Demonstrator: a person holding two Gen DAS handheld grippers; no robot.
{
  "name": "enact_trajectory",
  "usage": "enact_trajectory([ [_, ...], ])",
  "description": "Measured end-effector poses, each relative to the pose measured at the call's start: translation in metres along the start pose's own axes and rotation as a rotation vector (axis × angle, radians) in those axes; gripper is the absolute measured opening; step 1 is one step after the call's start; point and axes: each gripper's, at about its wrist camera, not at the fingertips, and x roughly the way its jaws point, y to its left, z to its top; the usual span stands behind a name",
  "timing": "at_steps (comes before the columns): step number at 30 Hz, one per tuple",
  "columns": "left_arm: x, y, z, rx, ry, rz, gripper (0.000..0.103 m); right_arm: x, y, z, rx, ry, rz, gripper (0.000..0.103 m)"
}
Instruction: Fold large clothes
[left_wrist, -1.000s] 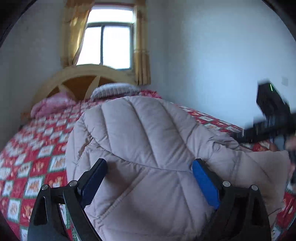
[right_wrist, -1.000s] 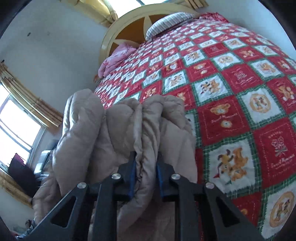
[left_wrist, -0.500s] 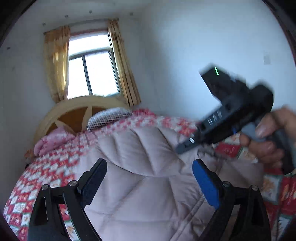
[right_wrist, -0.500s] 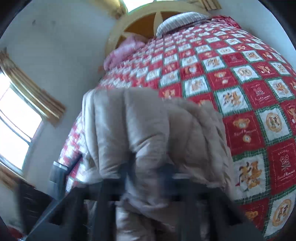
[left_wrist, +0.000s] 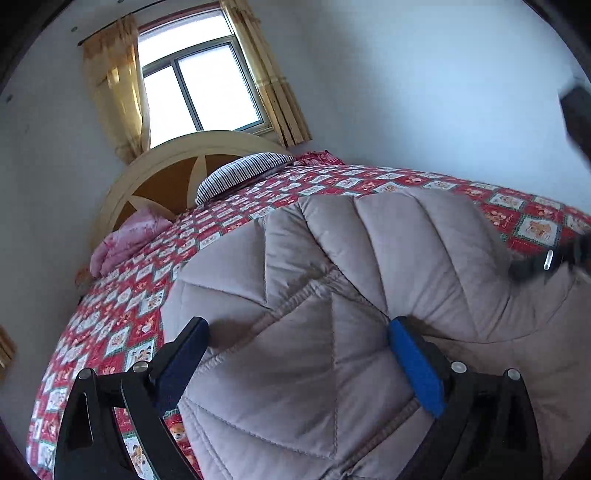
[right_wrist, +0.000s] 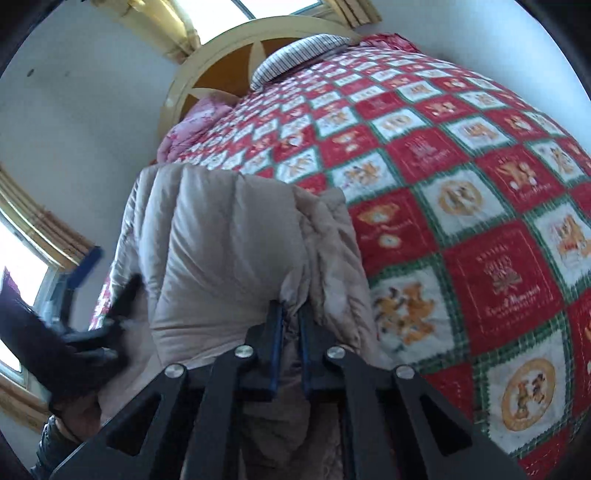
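I am pinching the puffy coat (right_wrist: 229, 258) on the bed (right_wrist: 461, 206) to fold it.
My right tongs (right_wrist: 290, 339) are squeezing a bunched edge so it cannot slip; my left tongs (left_wrist: 295, 354) are hanging wide open over the coat, gripping nothing.

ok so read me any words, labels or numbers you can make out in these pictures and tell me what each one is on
No text reads clearly.
Red squares of the bedspread: script lettering under a flower motif, too blurred to read.
Red square with a round emblem: curved lettering, illegible.
Beige puffer jacket: no label or brand visible.
Left gripper and right gripper: no markings visible.
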Motion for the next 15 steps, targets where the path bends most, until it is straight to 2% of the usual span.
enact_trajectory([
  [2, 0.001, -0.010, -0.002, 0.040, -0.001, 0.025, 0.098, -0.007, -0.002, 0.004, 0.006, -0.014, -0.067, 0.013],
  [3, 0.002, -0.013, -0.002, 0.043, -0.001, 0.024, 0.098, -0.015, -0.003, 0.006, 0.027, -0.033, -0.094, 0.024],
  [5, 0.003, -0.011, -0.004, 0.034, 0.005, 0.015, 0.098, -0.049, 0.005, 0.015, 0.076, -0.141, -0.148, 0.027],
  [6, 0.004, -0.010, -0.005, 0.029, 0.006, 0.011, 0.098, -0.063, 0.013, 0.019, 0.076, -0.197, -0.140, 0.033],
  [7, 0.003, -0.008, -0.005, 0.025, 0.004, 0.010, 0.098, -0.079, 0.027, 0.023, 0.072, -0.267, -0.105, 0.045],
  [9, 0.000, -0.003, -0.002, 0.028, 0.001, 0.011, 0.098, -0.088, 0.045, 0.028, 0.066, -0.327, -0.020, 0.058],
  [10, -0.005, 0.001, 0.002, 0.026, -0.007, 0.016, 0.098, -0.085, 0.058, 0.032, 0.044, -0.348, 0.094, 0.059],
  [12, -0.020, 0.012, 0.009, -0.009, -0.045, 0.039, 0.098, -0.064, 0.068, 0.035, 0.010, -0.324, 0.192, 0.057],
  [13, -0.026, 0.021, 0.015, -0.047, -0.060, 0.064, 0.098, -0.040, 0.069, 0.039, 0.006, -0.271, 0.172, 0.056],
  [15, -0.030, 0.036, 0.026, -0.128, -0.084, 0.077, 0.098, -0.011, 0.061, 0.039, 0.027, -0.229, 0.094, 0.049],
])
